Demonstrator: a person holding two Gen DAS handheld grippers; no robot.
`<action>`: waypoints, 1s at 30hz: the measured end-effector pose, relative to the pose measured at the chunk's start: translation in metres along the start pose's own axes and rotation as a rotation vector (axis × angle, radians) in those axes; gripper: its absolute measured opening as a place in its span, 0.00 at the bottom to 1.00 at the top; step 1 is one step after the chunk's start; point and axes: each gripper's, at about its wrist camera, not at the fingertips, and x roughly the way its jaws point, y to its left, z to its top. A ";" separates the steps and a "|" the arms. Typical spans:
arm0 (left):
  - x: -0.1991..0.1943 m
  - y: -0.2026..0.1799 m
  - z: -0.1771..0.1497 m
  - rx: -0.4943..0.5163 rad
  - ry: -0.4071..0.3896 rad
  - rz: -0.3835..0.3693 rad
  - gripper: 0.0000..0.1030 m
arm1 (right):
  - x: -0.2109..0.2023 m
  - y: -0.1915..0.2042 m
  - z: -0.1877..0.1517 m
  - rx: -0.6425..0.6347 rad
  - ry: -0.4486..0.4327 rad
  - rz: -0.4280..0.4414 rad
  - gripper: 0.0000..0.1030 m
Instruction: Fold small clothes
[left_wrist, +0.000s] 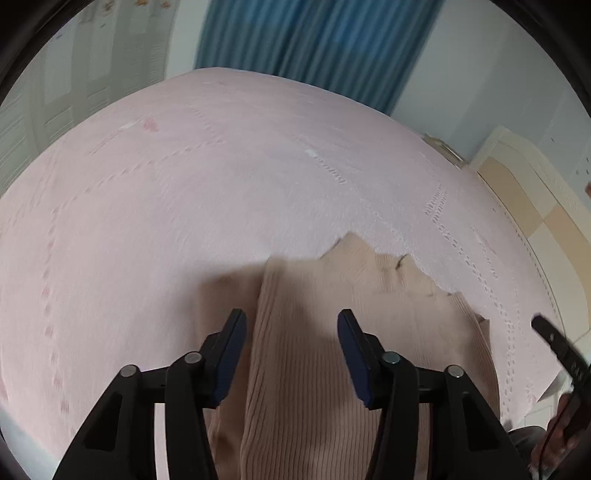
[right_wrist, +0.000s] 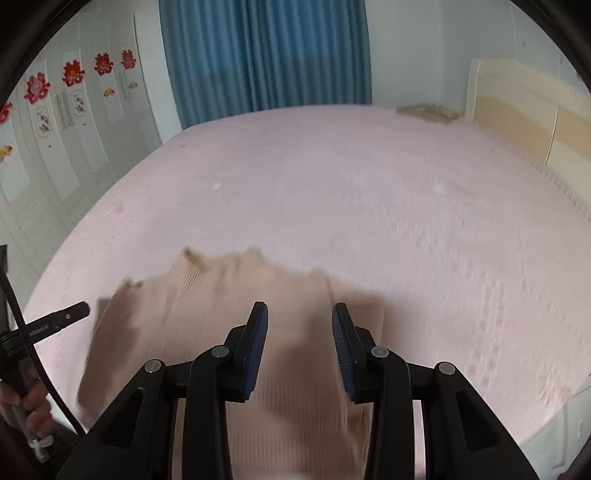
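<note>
A beige ribbed top (left_wrist: 332, 332) lies lengthwise on the pink bedspread (left_wrist: 184, 184), neckline pointing toward the curtain (left_wrist: 314, 37); left gripper (left_wrist: 291, 354) and right gripper (right_wrist: 299, 350) hover above it, both spread.

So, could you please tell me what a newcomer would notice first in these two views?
Probably the beige ribbed knit garment lying near the front edge of the wide pink bedspread, with both open grippers, left gripper and right gripper, poised over it. Behind the bed hangs a blue pleated curtain, with red paper cutouts on the doors to its left.

My right hand-held gripper (right_wrist: 299, 314) over the sweater
Its jaws stand apart above the beige ribbed sweater (right_wrist: 229, 295) on the pink bed (right_wrist: 369, 184).
</note>
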 end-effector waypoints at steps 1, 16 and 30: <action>0.004 -0.004 0.006 0.010 -0.003 0.003 0.45 | 0.008 0.003 0.006 -0.004 0.002 0.003 0.35; 0.063 0.006 0.009 -0.057 0.084 -0.001 0.26 | 0.108 -0.033 -0.003 0.136 0.176 -0.011 0.24; 0.058 0.010 0.018 -0.066 -0.019 0.121 0.02 | 0.120 -0.015 -0.014 0.074 0.222 -0.036 0.10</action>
